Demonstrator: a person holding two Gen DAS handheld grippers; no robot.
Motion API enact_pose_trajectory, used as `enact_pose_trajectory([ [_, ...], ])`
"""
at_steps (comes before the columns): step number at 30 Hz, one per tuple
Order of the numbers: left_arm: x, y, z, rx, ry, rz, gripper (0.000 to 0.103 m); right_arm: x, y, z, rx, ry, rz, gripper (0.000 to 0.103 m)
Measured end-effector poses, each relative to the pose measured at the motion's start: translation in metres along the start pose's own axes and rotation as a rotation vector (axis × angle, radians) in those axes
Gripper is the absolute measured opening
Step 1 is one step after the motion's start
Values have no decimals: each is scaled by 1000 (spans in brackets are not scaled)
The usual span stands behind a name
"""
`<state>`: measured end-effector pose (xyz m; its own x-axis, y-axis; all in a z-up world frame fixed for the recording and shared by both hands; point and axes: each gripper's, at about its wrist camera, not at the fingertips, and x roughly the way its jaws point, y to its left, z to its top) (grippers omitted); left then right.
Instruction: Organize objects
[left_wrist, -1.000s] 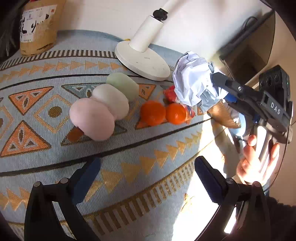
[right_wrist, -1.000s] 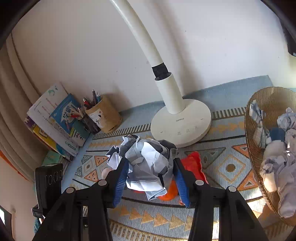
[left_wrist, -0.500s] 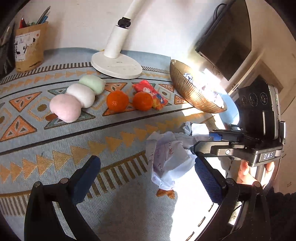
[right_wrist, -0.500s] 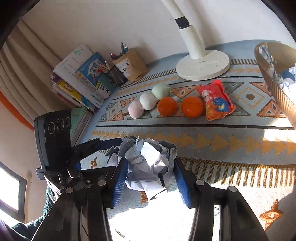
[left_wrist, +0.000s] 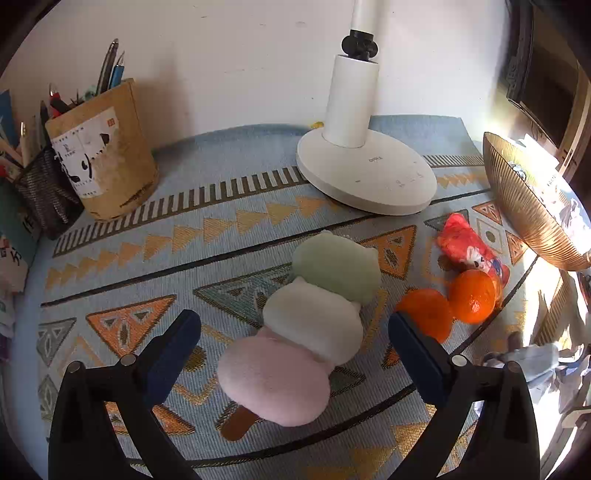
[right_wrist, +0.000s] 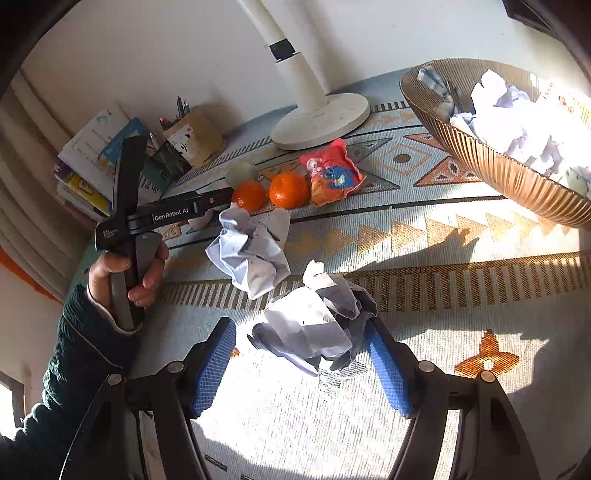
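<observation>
Lettering reading "GenRobot.AI" ran in white along the black body of the left gripper (right_wrist: 221, 197), which a hand (right_wrist: 127, 271) in a dark green knitted sleeve held by its handle. Its jaws stood wide apart with nothing between them, on either side of a plush dango skewer of green, white and pink balls (left_wrist: 308, 328) lying on the patterned blue woven cloth (left_wrist: 229, 236) that covered the desk. Just right of the skewer lay two oranges (left_wrist: 472, 297), touching each other, and a red snack packet with cartoon print (left_wrist: 469, 251) touched the farther orange.

The right gripper (right_wrist: 301, 365) had its blue-padded jaws wide open around a crumpled ball of white paper (right_wrist: 314, 325) resting on the cloth; its right pad was touching the paper, the left pad apart from it. A second crumpled white paper ball (right_wrist: 251, 251) lay just beyond the first, nearer the oranges.

A ribbed golden bowl (right_wrist: 491, 166) at the right edge of the desk held more crumpled paper. A white round-based lamp (left_wrist: 365, 173) stood against the wall; small grey writing on its base was too faint to read. A tan cylindrical pen holder (left_wrist: 101, 155) carried a white label with black brush characters, and a stack of books (right_wrist: 88, 166) lay beside it.
</observation>
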<state>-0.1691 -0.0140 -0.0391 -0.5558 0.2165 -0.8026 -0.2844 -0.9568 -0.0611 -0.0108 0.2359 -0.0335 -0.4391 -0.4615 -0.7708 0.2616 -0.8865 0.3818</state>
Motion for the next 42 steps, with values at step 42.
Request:
enact_pose_trajectory([
  [42,-117,-180,60,7,-259,-251,59,-203,-92,49,246,-610,-305,48],
])
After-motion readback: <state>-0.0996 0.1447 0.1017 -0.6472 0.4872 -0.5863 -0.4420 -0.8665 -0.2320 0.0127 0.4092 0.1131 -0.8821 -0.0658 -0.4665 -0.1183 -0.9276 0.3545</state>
